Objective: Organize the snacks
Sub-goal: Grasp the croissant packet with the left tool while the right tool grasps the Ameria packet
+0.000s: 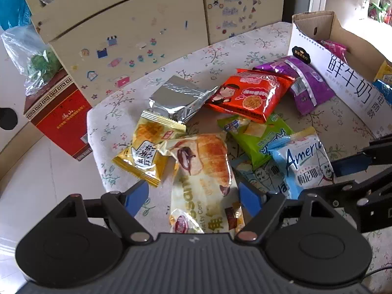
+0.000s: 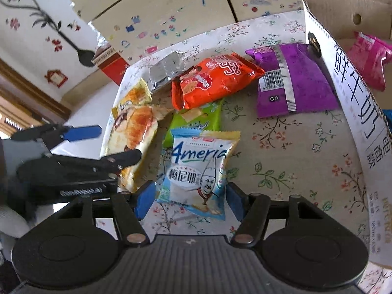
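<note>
Straddling the croissant packet (image 1: 205,171), the left gripper (image 1: 193,197) has its blue pads spread to either side of the wrapper, which lies near the table's front-left corner; whether the pads press it I cannot tell. The right gripper (image 2: 188,197) likewise brackets the light blue snack bag (image 2: 198,169), its pads just beside the bag's two edges, and contact there cannot be told either. This bag lies toward the front edge of the flowered tablecloth (image 2: 281,147), partly over a green packet (image 2: 196,120). A yellow packet (image 1: 149,147) sits at the left edge, touching the croissant packet. Farther back, a silver foil pouch (image 1: 178,100) lies beside an orange packet (image 1: 247,95), which overlaps the green one. A purple packet (image 2: 296,83) rests against the cardboard box (image 2: 355,93) along the table's right edge; a pink packet (image 2: 367,58) lies inside that box. Beyond the left edge stands a red carton (image 1: 58,112) on the floor.
</note>
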A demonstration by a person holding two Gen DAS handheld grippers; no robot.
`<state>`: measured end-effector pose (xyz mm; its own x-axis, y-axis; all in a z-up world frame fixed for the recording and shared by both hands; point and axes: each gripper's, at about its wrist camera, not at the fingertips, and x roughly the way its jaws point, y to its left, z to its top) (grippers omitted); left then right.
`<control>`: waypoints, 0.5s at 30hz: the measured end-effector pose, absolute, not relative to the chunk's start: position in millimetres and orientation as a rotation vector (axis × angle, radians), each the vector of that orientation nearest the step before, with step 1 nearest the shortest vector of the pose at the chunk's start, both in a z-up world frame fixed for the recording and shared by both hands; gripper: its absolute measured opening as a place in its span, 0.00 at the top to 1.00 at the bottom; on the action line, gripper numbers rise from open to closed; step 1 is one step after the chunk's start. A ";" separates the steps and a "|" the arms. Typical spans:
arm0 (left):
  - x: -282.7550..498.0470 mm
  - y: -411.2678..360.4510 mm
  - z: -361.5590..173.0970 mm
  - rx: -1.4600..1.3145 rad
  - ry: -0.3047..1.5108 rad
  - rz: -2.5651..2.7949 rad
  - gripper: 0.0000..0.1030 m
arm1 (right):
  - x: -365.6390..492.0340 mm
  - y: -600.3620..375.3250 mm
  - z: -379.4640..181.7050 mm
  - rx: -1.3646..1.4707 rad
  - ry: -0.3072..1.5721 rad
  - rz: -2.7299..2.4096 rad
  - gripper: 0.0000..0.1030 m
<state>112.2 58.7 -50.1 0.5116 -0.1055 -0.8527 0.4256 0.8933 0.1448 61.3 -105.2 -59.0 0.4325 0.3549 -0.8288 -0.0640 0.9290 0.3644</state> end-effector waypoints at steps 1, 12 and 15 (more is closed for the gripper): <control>113.3 58.5 -52.1 0.360 0.989 -0.332 0.22 | 62.2 -105.2 -59.6 0.301 1.098 0.259 0.32; 113.8 53.4 -73.1 0.416 1.013 -0.328 0.23 | 70.9 -95.0 -68.5 0.247 1.102 0.225 0.34; 110.8 50.1 -74.0 0.437 0.999 -0.330 0.27 | 70.1 -90.7 -68.7 0.192 1.088 0.220 0.40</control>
